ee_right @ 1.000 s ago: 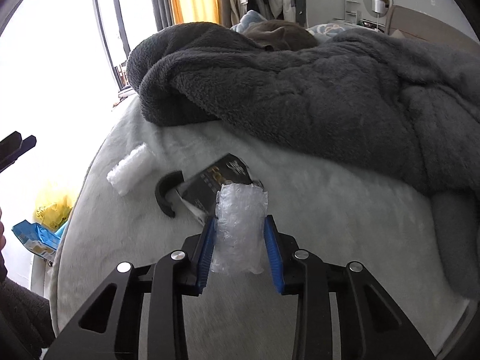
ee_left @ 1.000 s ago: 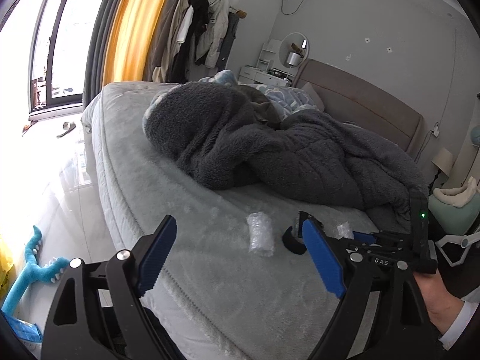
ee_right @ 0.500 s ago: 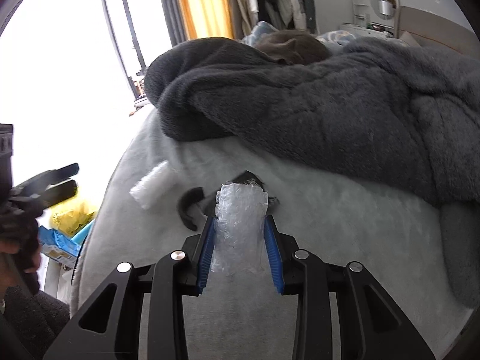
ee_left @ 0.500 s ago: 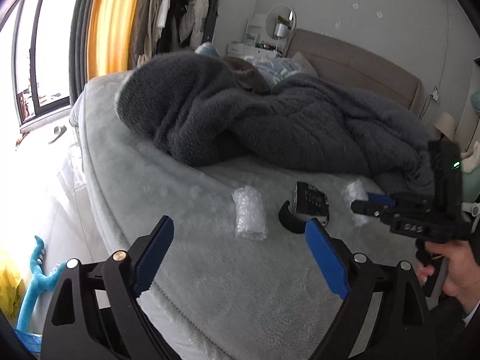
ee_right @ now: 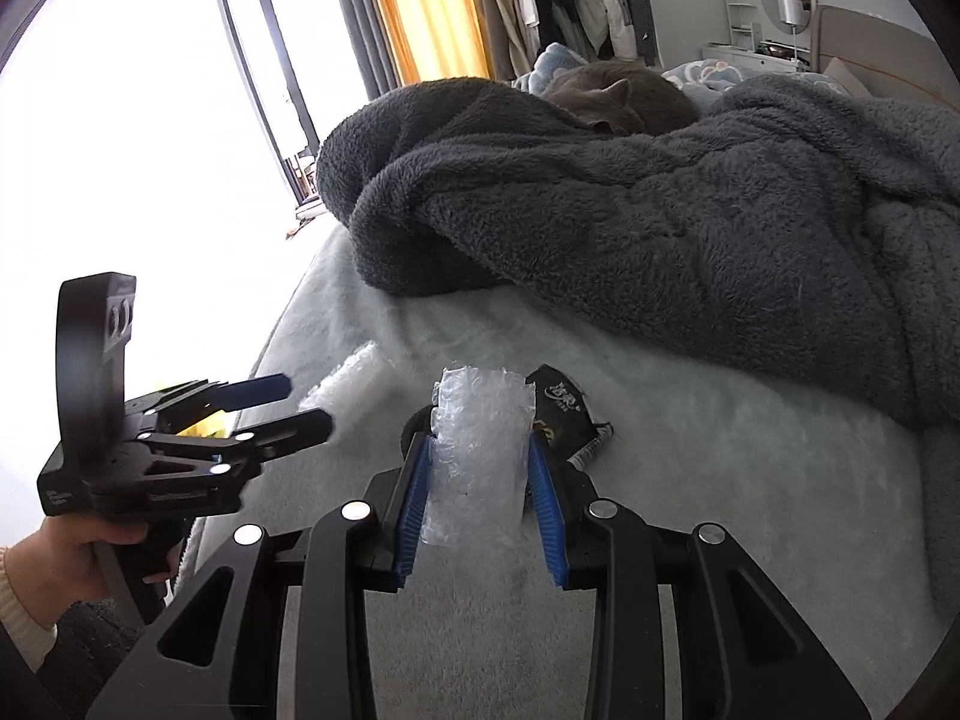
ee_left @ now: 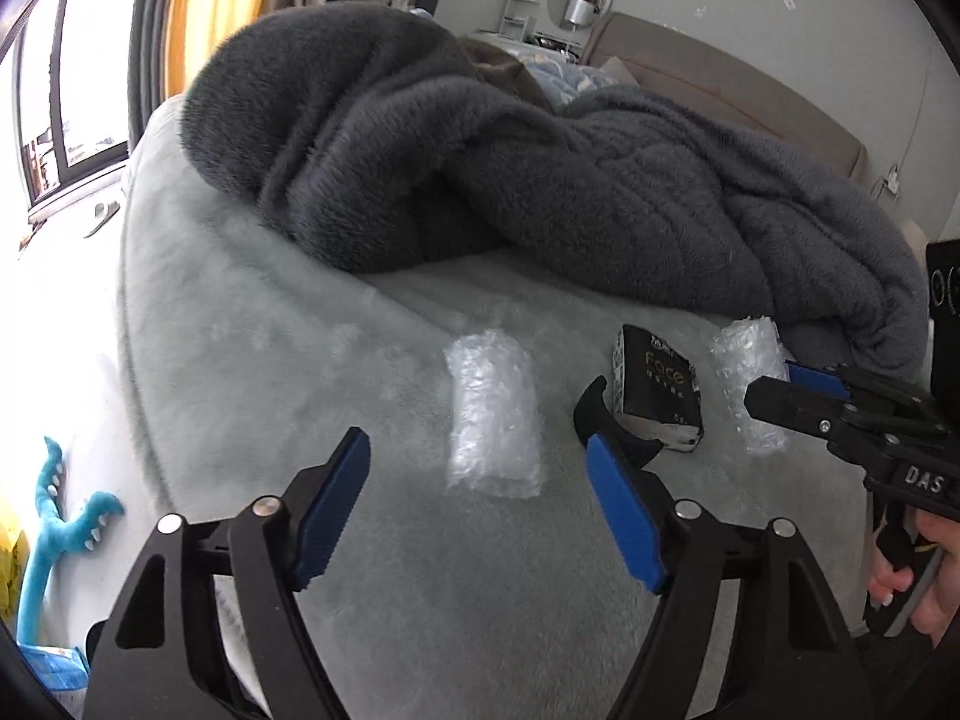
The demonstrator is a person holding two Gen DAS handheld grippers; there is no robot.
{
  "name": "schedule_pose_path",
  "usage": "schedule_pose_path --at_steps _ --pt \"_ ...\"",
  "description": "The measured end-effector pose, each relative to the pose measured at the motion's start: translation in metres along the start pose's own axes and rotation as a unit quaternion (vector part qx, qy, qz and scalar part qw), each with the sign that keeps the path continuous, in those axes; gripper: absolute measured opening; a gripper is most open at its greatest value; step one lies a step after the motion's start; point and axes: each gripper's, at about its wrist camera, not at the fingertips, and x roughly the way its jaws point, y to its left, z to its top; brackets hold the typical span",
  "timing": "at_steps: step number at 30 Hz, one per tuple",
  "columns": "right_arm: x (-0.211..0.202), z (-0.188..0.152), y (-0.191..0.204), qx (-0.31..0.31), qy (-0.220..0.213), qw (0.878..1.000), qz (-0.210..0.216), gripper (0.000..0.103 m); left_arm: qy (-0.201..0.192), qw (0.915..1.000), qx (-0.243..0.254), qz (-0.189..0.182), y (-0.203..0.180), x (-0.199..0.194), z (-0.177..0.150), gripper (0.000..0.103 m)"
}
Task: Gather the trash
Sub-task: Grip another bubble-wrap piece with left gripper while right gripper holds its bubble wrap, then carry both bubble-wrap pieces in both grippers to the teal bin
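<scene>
A clear bubble-wrap roll [ee_left: 492, 414] lies on the pale grey bed cover [ee_left: 300, 360]. My left gripper [ee_left: 476, 438] hovers just in front of it, its jaws closing with the roll's near end between the fingertips; the pads are not touching it. From the right wrist view the same roll [ee_right: 354, 378] shows beyond the left gripper [ee_right: 303, 402]. My right gripper [ee_right: 478, 441] is shut on a second bubble-wrap piece [ee_right: 480, 480], also seen in the left wrist view [ee_left: 747, 384]. A black packet [ee_left: 657, 396] and a black curved piece [ee_left: 606, 426] lie between the two wraps.
A thick dark grey blanket [ee_left: 480, 180] is heaped across the bed behind the trash, with a grey cat [ee_right: 618, 96] curled beyond it. The bed edge drops off at the left to a bright floor with a blue toy [ee_left: 54, 534]. A hand [ee_right: 72, 552] holds the left gripper.
My left gripper has come down and closer to the bubble-wrap roll, and its jaws have narrowed. The right gripper keeps its grip on the other wrap, nearly still.
</scene>
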Motion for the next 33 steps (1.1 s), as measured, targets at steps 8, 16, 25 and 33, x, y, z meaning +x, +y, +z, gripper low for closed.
schedule_pose_path --at_steps 8,16,25,33 --pt "-0.006 -0.009 -0.02 0.01 0.012 1.0 -0.008 0.033 0.019 0.9997 -0.014 0.003 -0.011 0.028 0.005 0.054" --pt "-0.011 -0.004 -0.016 0.008 0.004 1.0 0.0 0.033 0.022 0.9996 -0.005 -0.015 -0.015 0.031 0.006 0.036" --pt "0.005 0.005 0.016 -0.007 0.008 1.0 0.02 0.033 0.016 0.9997 -0.007 -0.014 0.006 0.001 0.001 0.035" --pt "0.026 0.012 0.056 -0.021 0.018 0.999 0.037 0.033 0.02 0.9998 -0.008 0.003 0.036 -0.035 -0.014 0.035"
